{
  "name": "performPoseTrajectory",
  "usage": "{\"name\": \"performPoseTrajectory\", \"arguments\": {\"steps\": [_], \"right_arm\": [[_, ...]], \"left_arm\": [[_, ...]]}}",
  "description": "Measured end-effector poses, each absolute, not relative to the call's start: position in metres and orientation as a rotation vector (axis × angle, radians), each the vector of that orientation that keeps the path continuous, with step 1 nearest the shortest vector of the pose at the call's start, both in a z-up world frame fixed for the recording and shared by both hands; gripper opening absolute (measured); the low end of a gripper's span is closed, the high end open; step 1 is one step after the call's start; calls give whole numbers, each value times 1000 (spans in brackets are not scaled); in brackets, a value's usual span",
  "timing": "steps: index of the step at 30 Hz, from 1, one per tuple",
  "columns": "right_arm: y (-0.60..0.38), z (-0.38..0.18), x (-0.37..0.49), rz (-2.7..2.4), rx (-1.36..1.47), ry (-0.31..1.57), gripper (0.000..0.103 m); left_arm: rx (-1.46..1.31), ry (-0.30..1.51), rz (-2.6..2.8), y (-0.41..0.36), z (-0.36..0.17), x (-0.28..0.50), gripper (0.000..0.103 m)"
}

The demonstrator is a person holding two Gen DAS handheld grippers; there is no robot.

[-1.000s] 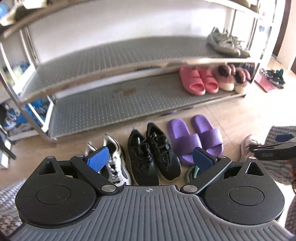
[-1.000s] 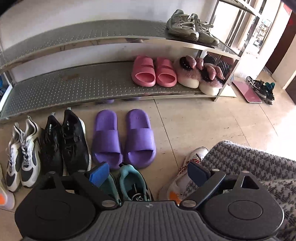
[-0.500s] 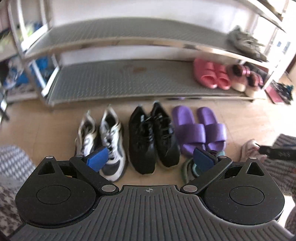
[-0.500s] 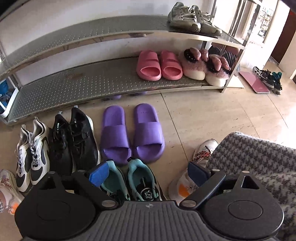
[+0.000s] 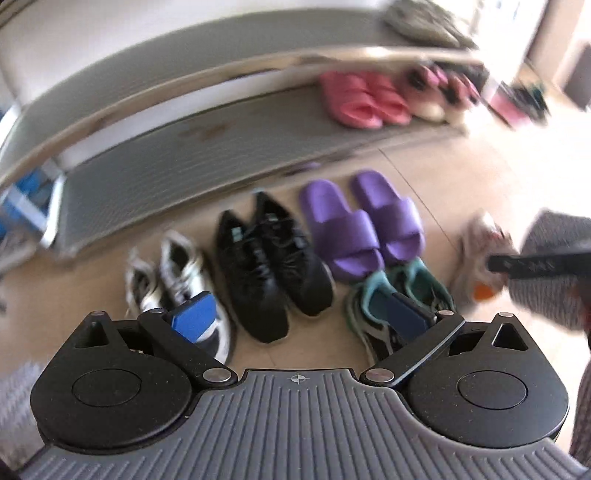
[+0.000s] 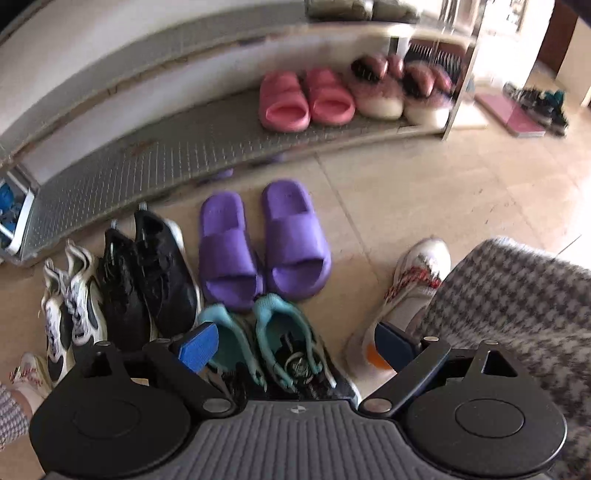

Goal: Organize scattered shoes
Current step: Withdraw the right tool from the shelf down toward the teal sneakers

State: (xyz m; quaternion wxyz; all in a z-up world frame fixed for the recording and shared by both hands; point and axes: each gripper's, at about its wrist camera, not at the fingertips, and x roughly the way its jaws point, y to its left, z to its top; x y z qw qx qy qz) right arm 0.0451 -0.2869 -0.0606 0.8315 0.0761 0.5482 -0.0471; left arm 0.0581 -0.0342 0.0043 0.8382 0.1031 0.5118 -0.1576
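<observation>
Against the wall stands the metal shoe rack [image 6: 155, 147], its lower shelf carrying pink slides [image 6: 304, 99] and furry slippers [image 6: 400, 92] at the right end, with a grey pair [image 5: 421, 22] on the shelf above, blurred in the left view. On the floor [image 6: 424, 192] before it, pairs lie in a row: white-and-black trainers [image 5: 177, 280], black sneakers [image 5: 271, 266] and purple slides [image 6: 264, 243], with teal shoes [image 6: 266, 339] just behind the slides. Compared with a second ago, both cameras have drawn back and dipped, so the teal pair now shows more fully under the right tongs [image 6: 291, 345], and the left tongs [image 5: 299, 314] have swung from the rack's left end toward the row; no shoe has shifted. That suggests, I judge, a grasp being lined up, probably on the teal pair. Both tongs stand apart, holding nothing. Beside the teal pair a worn white shoe [image 6: 410, 295] and a houndstooth trouser leg [image 6: 517, 302] crowd the right side, and the purple slides touch the teal toes, leaving little room to close the fingers.
</observation>
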Motion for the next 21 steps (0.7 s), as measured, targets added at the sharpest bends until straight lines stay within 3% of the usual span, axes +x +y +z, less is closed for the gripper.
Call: {"name": "performPoseTrajectory", "arguments": {"steps": [7,10,11,21], "right_arm": [[-256,-94,66,-16,77,1255,84],[-243,-109,76,20,38,1290,57],[-241,-117,79,24,32,1304,52],[-225,-195,117,70,-24,1447,54]], "left_arm": [[100,1237,-291,-39,-42,83,100],[32,1265,-304,-36,-47,92,100],[39,1255,-299,-35,-47,94,100],[22,1317,-227,-16,-62,106,100]]}}
